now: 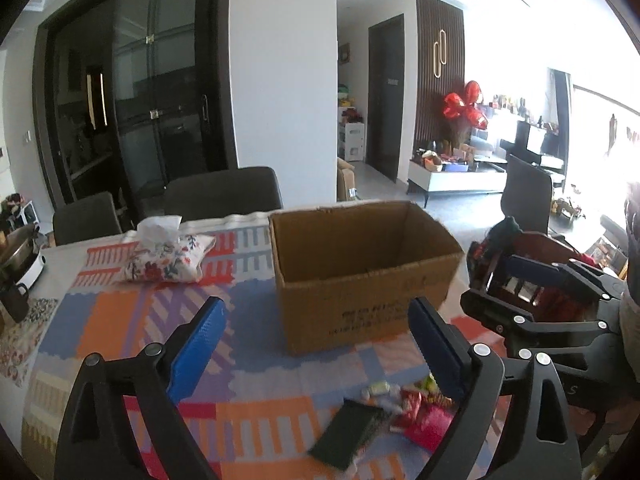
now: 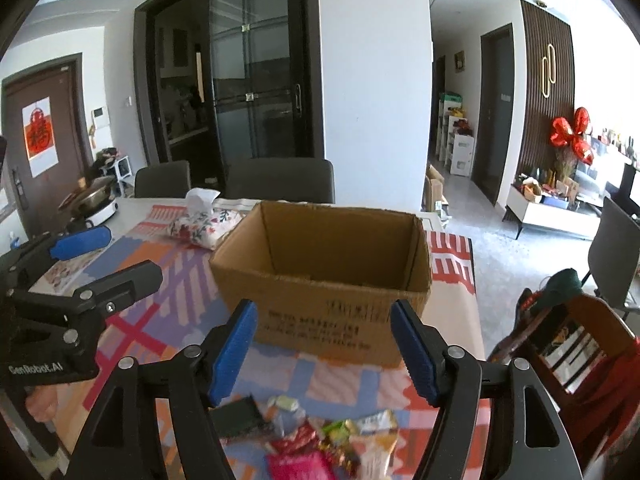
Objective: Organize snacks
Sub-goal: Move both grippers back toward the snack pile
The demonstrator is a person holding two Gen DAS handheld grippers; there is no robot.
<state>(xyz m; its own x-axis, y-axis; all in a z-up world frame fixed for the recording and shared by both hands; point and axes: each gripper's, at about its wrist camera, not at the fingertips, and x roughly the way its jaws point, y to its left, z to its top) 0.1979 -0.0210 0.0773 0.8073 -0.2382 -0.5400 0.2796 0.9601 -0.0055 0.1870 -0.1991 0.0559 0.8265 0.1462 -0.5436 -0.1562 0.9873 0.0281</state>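
On the patterned tablecloth (image 2: 132, 332), the snack pile (image 2: 320, 440) lies just below and ahead of the right gripper (image 2: 324, 356), nearer than the left gripper (image 1: 316, 356), both wide open and empty, cardboard box (image 2: 320, 276) beyond.

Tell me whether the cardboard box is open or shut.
Open. The cardboard box stands upright with no flaps over its top, and its bare inner walls show; its floor is hidden.
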